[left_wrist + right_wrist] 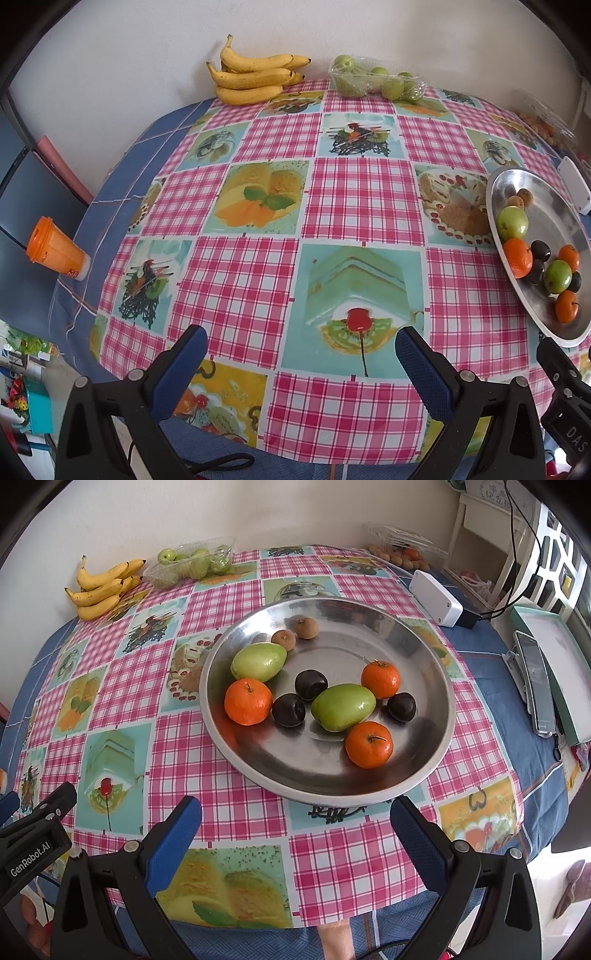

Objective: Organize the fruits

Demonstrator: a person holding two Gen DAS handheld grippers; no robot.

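Note:
A steel plate (436, 672) (554, 221) holds mandarins (248, 701), green fruits (343, 707), dark plums (311, 684) and two small brown fruits (306, 627). Bananas (251, 79) (101, 589) lie at the table's far edge by the wall. Beside them a clear punnet of green fruits (373, 79) (192, 565) sits. My left gripper (301, 350) is open over the bare tablecloth, left of the plate. My right gripper (295, 823) is open just in front of the plate's near rim. Neither holds anything.
An orange cup (57, 251) stands at the table's left edge. A white box (436, 598), a clear box of small brown fruits (406, 550), a phone (535, 683) and a green-rimmed tray (554, 657) lie to the right. A wall backs the table.

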